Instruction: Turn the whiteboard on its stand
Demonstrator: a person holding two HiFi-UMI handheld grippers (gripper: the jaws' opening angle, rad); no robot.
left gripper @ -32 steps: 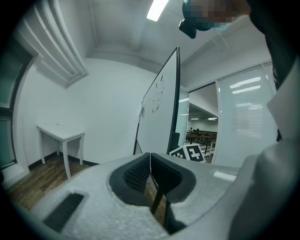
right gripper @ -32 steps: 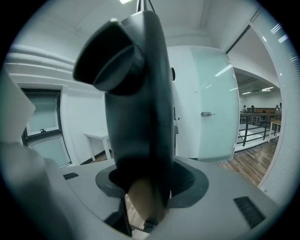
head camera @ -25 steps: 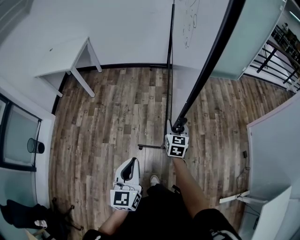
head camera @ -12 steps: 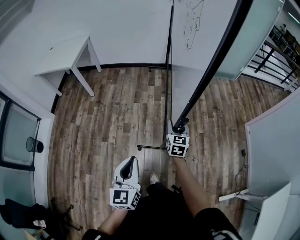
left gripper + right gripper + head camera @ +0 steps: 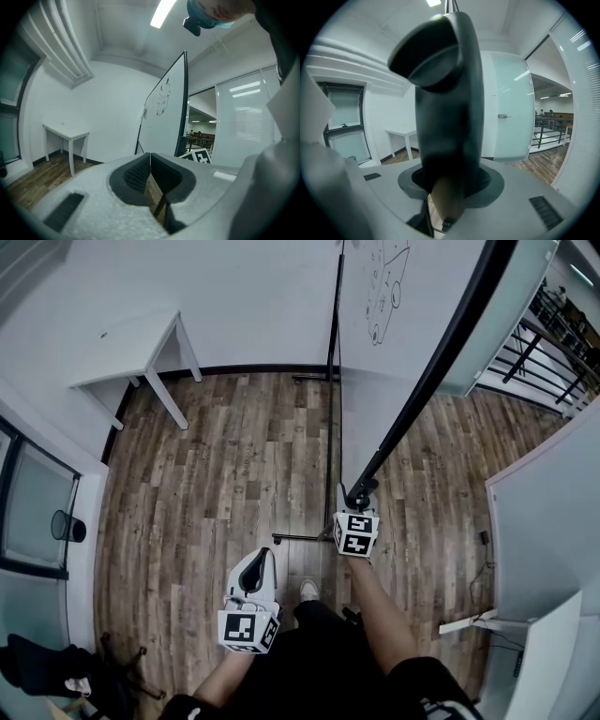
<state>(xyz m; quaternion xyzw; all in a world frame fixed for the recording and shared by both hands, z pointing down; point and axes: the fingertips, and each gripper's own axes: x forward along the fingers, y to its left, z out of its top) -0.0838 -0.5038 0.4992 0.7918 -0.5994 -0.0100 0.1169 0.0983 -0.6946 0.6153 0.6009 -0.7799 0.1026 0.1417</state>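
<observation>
Here, the right gripper is clamping the black frame edge of the whiteboard (that dark bar is filling the gap between its jaws in the right gripper view). The board is standing upright on its stand over the wood floor. The left gripper is hanging lower left, jaws pressed together on nothing, apart from the board.

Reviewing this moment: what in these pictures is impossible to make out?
- Sketches on the whiteboard: head view, too small, cut off by the top edge.
- Right claw pads: right gripper view, the whiteboard's dark frame fills the gap.
- Dark bundle at lower left: head view, cut off by the left edge, unidentifiable.
</observation>
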